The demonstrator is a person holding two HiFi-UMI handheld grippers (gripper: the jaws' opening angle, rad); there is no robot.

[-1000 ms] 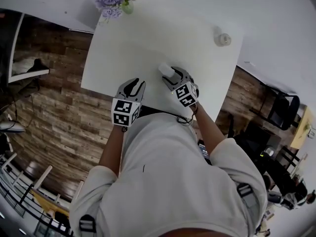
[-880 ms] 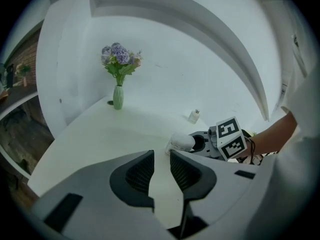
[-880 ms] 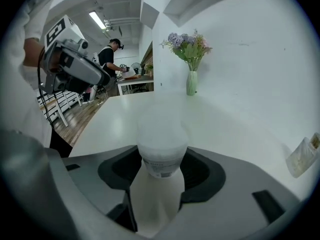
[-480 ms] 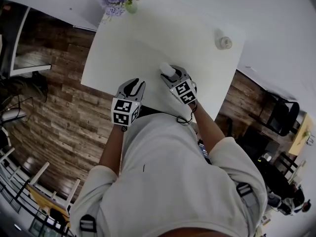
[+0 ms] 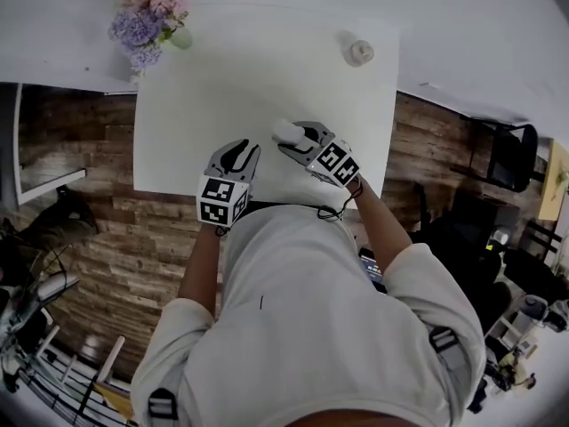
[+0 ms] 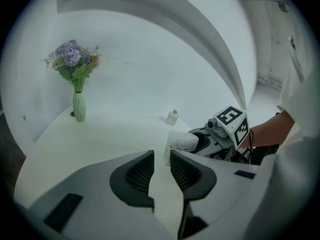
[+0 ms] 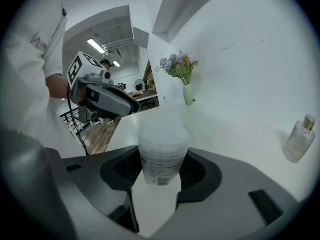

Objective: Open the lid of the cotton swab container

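Risk note: right gripper (image 7: 161, 160), jaws just closing, now clamps the cotton swab container (image 7: 162, 156) low on its body, over the table (image 5: 222, 78). Left gripper (image 6: 161, 166) stands slightly apart, empty. We expect the container to slip if its lid (image 7: 163, 130) is pulled hard.

I count, by kind | claws of mine: 2, left claw (image 5: 238, 149) and right claw (image 5: 298, 140) | cotton swab container (image 7: 162, 156): 1 | small bottle (image 7: 298, 140): 1 | vase (image 6: 78, 108): 1 | bunch of flowers (image 6: 73, 59): 1 | table (image 5: 222, 87): 1
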